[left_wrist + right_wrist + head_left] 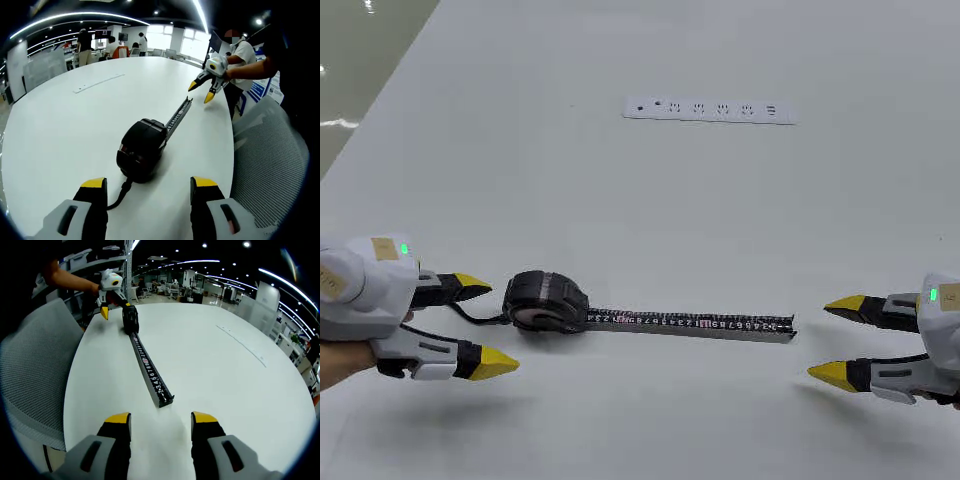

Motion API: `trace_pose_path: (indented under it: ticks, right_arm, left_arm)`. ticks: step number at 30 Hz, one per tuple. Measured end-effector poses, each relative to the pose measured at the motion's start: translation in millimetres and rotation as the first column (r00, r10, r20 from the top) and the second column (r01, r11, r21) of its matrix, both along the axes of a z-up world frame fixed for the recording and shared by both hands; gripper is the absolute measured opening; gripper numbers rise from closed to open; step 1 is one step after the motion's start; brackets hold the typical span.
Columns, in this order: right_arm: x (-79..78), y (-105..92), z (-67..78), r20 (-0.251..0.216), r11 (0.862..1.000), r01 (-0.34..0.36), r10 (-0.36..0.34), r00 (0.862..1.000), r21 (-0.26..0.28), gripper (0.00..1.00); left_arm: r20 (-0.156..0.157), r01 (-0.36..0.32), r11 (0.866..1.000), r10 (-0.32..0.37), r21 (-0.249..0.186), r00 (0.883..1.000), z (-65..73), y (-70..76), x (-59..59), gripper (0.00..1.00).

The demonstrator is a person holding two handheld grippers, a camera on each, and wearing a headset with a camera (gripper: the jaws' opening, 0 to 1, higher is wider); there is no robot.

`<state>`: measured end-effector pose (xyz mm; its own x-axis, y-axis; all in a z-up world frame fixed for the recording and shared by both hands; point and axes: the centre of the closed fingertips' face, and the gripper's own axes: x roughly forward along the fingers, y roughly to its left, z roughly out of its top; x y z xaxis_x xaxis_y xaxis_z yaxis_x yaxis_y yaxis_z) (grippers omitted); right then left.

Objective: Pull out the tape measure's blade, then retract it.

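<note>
Head view: left gripper and right gripper fingers apart; blade numerals blurred.

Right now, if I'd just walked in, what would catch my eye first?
A black tape measure lies on the table, its blade pulled out toward the right. Yellow-tipped and open, the left hand-held gripper sits beside it and the right hand-held gripper just past the blade's tip, neither gripping it. A white power strip lies farther back.

The right gripper is cut off at the head view's right edge, and there the numerals on the blade seem illegibly small.
</note>
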<state>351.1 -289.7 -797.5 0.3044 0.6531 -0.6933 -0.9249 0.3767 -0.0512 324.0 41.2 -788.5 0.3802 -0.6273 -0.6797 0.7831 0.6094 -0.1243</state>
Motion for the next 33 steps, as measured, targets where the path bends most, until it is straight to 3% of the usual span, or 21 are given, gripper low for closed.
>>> trace_pose_path:
  ticks: [7,8,9,12,19,22,27,33]
  right_arm:
    - [-6.7,0.8,7.5,-0.006,0.994,0.102,-0.102,0.995,0.041,0.56]
    - [-8.7,2.4,9.8,-0.007,0.992,0.116,-0.115,0.993,0.052,0.57]
    - [-10.0,3.1,11.1,-0.006,0.991,0.121,-0.121,0.993,0.058,0.58]
    - [-14.0,4.5,15.3,0.009,0.988,0.140,-0.141,0.990,0.069,0.61]
    - [-21.1,5.8,22.7,0.016,0.972,0.215,-0.217,0.976,0.100,0.68]
    - [-23.1,3.8,27.5,0.013,0.955,0.272,-0.275,0.961,0.116,0.73]
    - [-34.7,5.5,28.4,0.021,0.949,0.299,-0.302,0.953,0.097,0.78]
    - [-43.3,12.6,32.0,-0.016,0.922,0.368,-0.369,0.929,0.122,0.84]
  left_arm:
    - [0.043,-0.135,0.990,0.138,-0.051,0.990,6.1,2.8,-11.2,0.71]
    - [0.076,-0.168,0.984,0.172,-0.056,0.982,10.0,4.4,-9.8,0.71]
    - [0.072,-0.173,0.983,0.177,-0.061,0.982,11.2,3.6,-12.8,0.71]
    - [0.081,-0.253,0.962,0.261,-0.100,0.962,20.0,3.4,-14.8,0.71]
    - [0.084,-0.272,0.956,0.281,-0.106,0.956,28.4,-7.4,-29.7,0.75]
    - [0.097,-0.265,0.958,0.276,-0.112,0.956,32.1,-14.1,-33.3,0.79]
    - [0.104,-0.289,0.948,0.303,-0.135,0.947,34.2,-20.6,-33.9,0.84]
    - [0.099,-0.303,0.945,0.316,-0.121,0.944,36.0,-21.7,-33.5,0.92]
